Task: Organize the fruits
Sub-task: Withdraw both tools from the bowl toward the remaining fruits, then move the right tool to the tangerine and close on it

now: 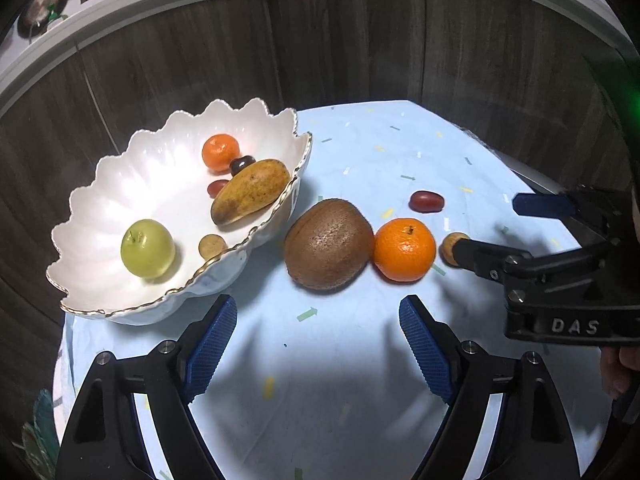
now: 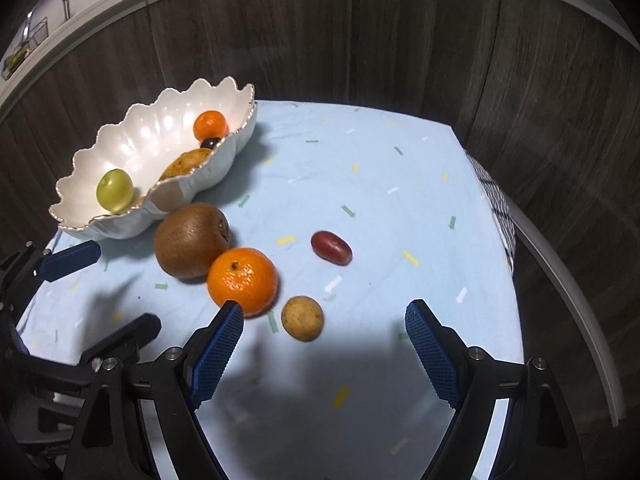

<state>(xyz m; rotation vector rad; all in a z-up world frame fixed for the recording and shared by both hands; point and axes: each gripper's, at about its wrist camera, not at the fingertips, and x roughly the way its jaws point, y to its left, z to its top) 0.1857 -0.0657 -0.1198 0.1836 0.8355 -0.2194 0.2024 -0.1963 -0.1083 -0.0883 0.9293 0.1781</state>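
Landmark for all places: the white scalloped bowl with gilt rim, standing at the far left of the pale blue cloth.

Inside the bowl:
- green apple, near end, stem up.
- yellow-brown mango, leaning along the rim on the side facing the loose fruit.
- small orange, far end.
- dark plum-like fruit, wedged between that orange and the mango.
- red grape-like fruit, touching the mango's inner flank.
- small tan round fruit, against the near rim.

Outside the bowl, on the cloth:
- kiwi, just beside the bowl wall.
- mandarin, touching the kiwi on the side away from the bowl.
- small tan fruit, beyond the mandarin, apart from it; in the left wrist view partly hidden behind a finger of the other tool.
- red oblong fruit, well apart from the bowl, lying alone.

Tools:
- left gripper, jaws wide and empty, short of the kiwi, near the bowl's near end.
- right gripper, jaws wide and empty, the small tan fruit just ahead between the fingertips, untouched.

Surround: dark wood-grain panels behind the table.
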